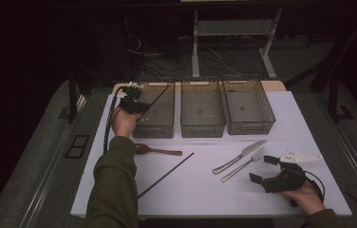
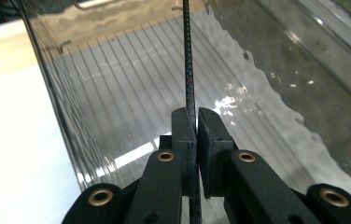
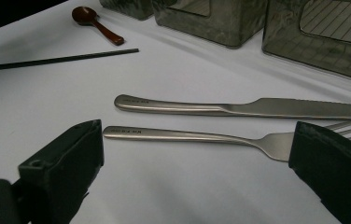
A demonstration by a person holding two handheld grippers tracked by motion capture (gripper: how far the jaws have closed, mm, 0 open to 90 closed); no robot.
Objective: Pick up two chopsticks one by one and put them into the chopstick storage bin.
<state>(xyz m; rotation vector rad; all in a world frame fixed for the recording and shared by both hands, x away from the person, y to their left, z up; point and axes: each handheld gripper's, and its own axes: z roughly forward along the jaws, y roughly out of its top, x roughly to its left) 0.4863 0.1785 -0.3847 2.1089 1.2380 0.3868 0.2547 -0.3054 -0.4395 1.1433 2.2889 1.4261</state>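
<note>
left gripper (image 2: 195, 122) clamped on chopstick (image 2: 188, 70)

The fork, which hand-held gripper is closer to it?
Right. The right hand-held gripper hangs open just by the fork near the knife; the left hand-held gripper is far off over the left bin, clamping a chopstick.

Dim room, bright table (image 1: 205, 190), perhaps slightly soft focus.

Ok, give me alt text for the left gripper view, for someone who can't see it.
The left tool is shut on a thin black chopstick, holding it over the ribbed floor of a clear plastic bin. The white table lies beside the bin.
</note>
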